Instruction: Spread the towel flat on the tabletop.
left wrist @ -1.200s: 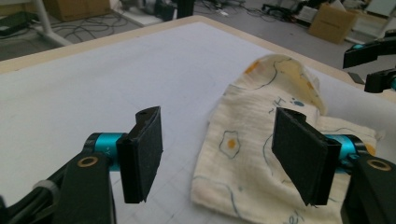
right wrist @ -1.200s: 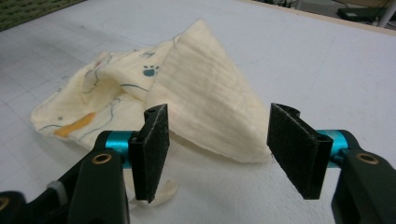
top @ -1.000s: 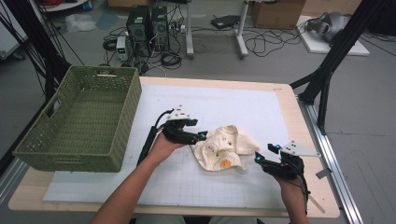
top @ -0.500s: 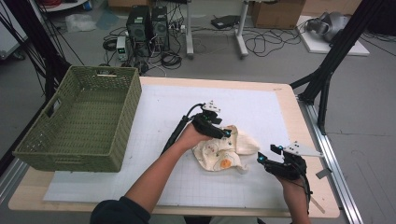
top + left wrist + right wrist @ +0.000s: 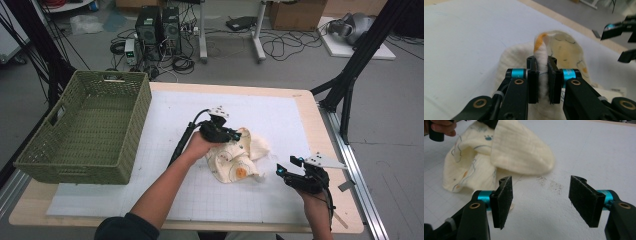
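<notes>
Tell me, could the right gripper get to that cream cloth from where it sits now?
Probably yes. The right gripper stands open just beside the cloth, with bare white mat between them. The left gripper has just closed on a fold of it, but the near edge lies free.

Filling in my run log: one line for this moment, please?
left gripper: just closed on cream cloth | right gripper: open, beside it | green basket: left
</notes>
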A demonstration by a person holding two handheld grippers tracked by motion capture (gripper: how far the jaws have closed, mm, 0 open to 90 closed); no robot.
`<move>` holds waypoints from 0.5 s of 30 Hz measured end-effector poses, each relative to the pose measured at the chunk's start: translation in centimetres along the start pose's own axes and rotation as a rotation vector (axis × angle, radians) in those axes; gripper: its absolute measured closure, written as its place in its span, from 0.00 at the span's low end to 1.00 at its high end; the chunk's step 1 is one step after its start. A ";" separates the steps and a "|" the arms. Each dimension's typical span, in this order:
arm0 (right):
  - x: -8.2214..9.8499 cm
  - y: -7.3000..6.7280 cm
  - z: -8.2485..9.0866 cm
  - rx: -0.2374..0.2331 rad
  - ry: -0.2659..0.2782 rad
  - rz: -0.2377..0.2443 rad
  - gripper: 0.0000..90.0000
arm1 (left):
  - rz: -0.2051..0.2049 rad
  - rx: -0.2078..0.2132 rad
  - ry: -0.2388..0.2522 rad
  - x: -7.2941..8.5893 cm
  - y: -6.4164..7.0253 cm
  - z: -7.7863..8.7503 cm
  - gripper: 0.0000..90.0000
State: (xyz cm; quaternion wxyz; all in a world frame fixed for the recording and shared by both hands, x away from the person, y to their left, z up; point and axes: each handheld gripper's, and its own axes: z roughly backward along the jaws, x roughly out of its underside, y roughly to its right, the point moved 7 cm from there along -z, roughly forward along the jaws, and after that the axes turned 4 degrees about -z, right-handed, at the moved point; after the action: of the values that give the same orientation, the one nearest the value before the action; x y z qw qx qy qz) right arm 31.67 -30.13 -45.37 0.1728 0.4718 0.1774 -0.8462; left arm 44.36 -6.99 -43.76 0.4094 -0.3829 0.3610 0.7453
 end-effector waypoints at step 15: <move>-2.2 -2.3 -5.4 -0.044 -0.029 -0.012 0.52 | 0.076 -0.140 0.063 2.9 -2.8 5.8 0.88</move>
State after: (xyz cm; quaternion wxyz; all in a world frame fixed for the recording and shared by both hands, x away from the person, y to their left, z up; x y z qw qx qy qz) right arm 35.70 -25.30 -45.84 0.1804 0.4545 0.1964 -0.8499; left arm 44.21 0.03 -44.35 0.3414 -0.4199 0.3350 0.7713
